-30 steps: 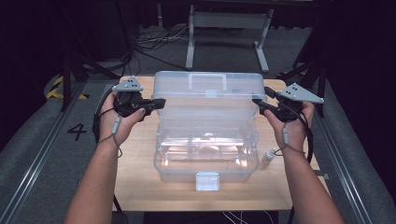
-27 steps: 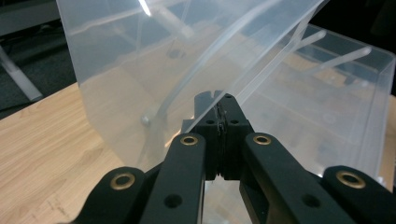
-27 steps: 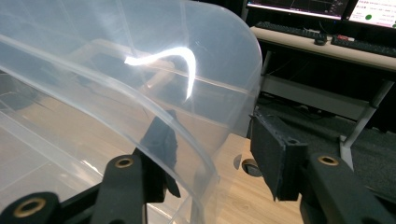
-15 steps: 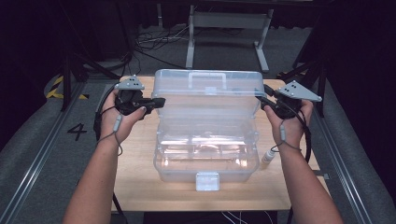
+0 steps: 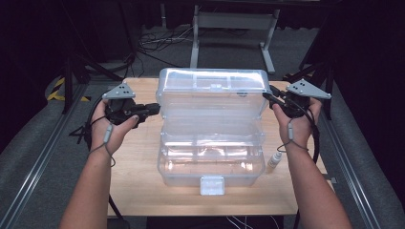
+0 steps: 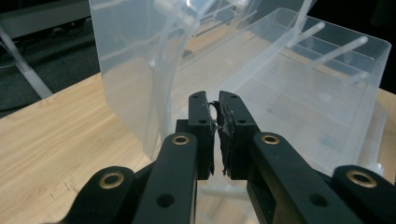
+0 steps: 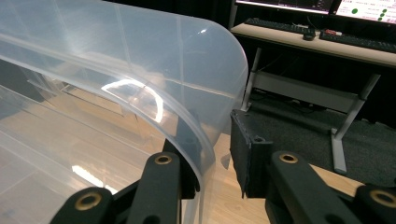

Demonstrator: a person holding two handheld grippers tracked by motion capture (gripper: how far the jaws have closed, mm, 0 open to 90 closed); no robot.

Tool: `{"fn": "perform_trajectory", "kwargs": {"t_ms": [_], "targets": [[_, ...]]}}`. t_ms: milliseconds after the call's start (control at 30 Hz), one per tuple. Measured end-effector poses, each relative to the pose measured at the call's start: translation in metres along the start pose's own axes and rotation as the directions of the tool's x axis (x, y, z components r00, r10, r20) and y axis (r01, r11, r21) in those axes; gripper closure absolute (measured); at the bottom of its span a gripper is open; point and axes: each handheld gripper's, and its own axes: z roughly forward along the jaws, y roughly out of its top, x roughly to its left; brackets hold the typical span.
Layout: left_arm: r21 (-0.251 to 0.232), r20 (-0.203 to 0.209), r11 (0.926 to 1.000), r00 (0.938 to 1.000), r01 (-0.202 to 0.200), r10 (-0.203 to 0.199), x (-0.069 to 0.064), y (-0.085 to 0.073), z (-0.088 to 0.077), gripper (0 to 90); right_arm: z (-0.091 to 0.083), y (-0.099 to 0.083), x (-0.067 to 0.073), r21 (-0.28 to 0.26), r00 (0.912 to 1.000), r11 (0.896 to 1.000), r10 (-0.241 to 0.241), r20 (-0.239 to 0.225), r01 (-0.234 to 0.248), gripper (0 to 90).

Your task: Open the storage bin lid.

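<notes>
The left gripper (image 6: pixel 215 126) is pointing at the left end of the clear plastic box (image 5: pixel 212 126), its jaws pressed together with nothing between them. The right gripper (image 7: pixel 212 158) is standing with its jaws apart — the curved edge of the raised lid (image 7: pixel 140 79) is passing between them, the left jaw sitting behind the plastic. The box is lying open in the middle of the wooden table (image 5: pixel 138 191). A small white bottle (image 5: pixel 274 161) is lying just beside its right end.

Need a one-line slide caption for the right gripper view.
Right gripper open, its jaws straddling the curved edge of the clear plastic box's lid, wooden table below.
</notes>
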Motion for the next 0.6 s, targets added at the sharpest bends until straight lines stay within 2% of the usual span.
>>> {"fn": "perform_trajectory", "kwargs": {"t_ms": [133, 300, 533, 600], "targets": [[0.009, 0.017, 0.9999, 0.9998, 0.008, -0.009, -0.001, -0.012, -0.005, 82.2, 0.002, 0.002, -0.001, 0.012, 1.0000, 1.000, 0.010, 0.000, -0.010, 73.6], [0.023, 0.035, 0.9997, 0.9994, -0.006, 0.006, -0.003, -0.027, -0.008, 81.0, 0.004, 0.005, -0.004, 0.027, 0.9998, 0.999, 0.018, -0.012, -0.017, 73.5], [0.022, 0.055, 0.9998, 0.9985, 0.001, -0.002, -0.009, -0.045, -0.009, 80.2, 0.007, 0.006, -0.008, 0.035, 0.9996, 0.999, 0.022, -0.020, -0.021, 73.5], [0.031, 0.062, 0.9995, 0.9981, -0.008, 0.006, -0.011, -0.050, -0.009, 80.2, 0.007, 0.006, -0.008, 0.035, 0.9994, 0.999, 0.028, -0.022, -0.027, 73.4]]}}
